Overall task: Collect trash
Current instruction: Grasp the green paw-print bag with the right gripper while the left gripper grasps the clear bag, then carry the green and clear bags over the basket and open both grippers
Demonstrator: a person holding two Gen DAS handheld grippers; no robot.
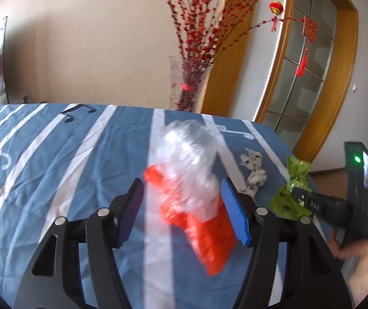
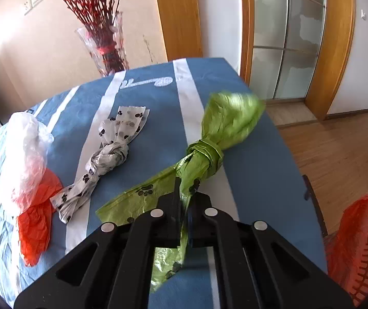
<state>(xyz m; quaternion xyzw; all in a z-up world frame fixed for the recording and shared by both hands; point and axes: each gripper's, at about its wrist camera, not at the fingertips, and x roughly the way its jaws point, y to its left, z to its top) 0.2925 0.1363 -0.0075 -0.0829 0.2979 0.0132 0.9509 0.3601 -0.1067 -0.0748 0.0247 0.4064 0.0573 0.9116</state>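
A crumpled bag, red and clear plastic [image 1: 184, 180], lies on the blue striped tablecloth [image 1: 42, 167] between the blue pads of my left gripper [image 1: 182, 184]. The jaws stand wide and do not squeeze it. The same bag [image 2: 32, 170] shows at the left in the right wrist view. My right gripper [image 2: 184, 195] is shut on the tail of a green knotted bag with paw prints [image 2: 209, 152], whose blurred top sticks up near the table's right edge. From the left wrist view, the right gripper [image 1: 298, 193] and green bag [image 1: 284, 200] appear at the right. A grey knotted paw-print bag [image 2: 106, 159] lies between the two.
A tall glass vase of red branches [image 2: 104, 49] stands behind the table's far edge. The table's right edge drops to a wooden floor [image 2: 338, 154] before a glass door. An orange mesh thing [image 2: 359, 244] is at the lower right. A hand [image 1: 359, 257] holds the right gripper.
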